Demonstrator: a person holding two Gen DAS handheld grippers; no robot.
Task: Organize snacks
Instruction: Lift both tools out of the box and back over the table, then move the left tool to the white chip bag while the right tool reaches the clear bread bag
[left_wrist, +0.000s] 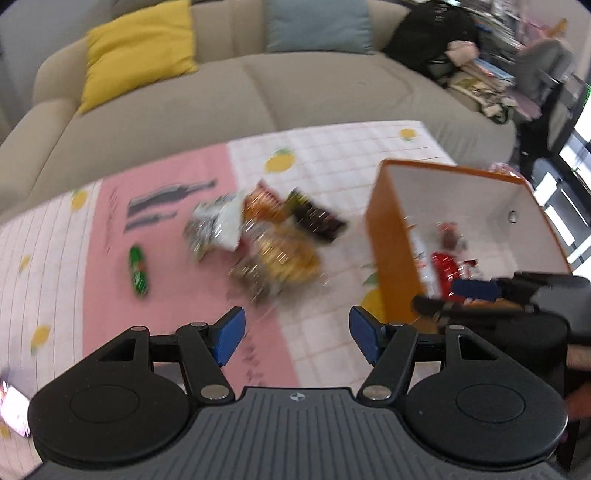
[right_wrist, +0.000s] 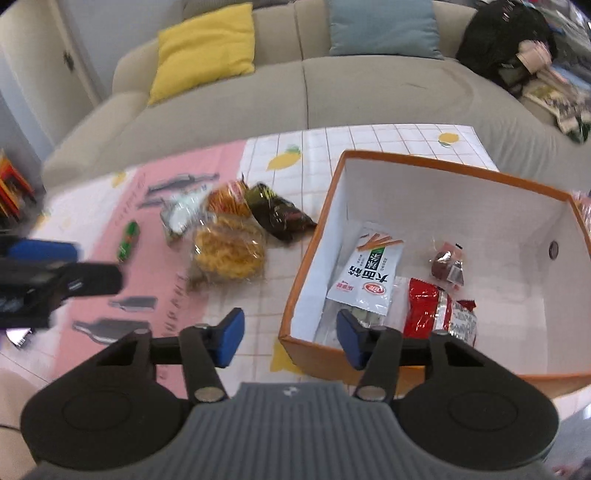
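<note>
While both hand-held grippers (left_wrist: 295, 334) (right_wrist: 290, 338) gape empty: four packets in box (right_wrist: 369, 155), five outside.

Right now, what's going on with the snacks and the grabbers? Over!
Left gripper open, empty. Right gripper open, empty, at orange box corner. Three packets boxed; snack pile and green packet on table. Nothing blocking.

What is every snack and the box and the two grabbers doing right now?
orange box: open, upright, partly filled
white packet: lying inside the box
red packet: lying inside the box
yellow snack bag: on the table, outside the box
dark packet: on the table beside the box
green bar: lying alone on the table
left gripper: open, empty
right gripper: open, empty
</note>
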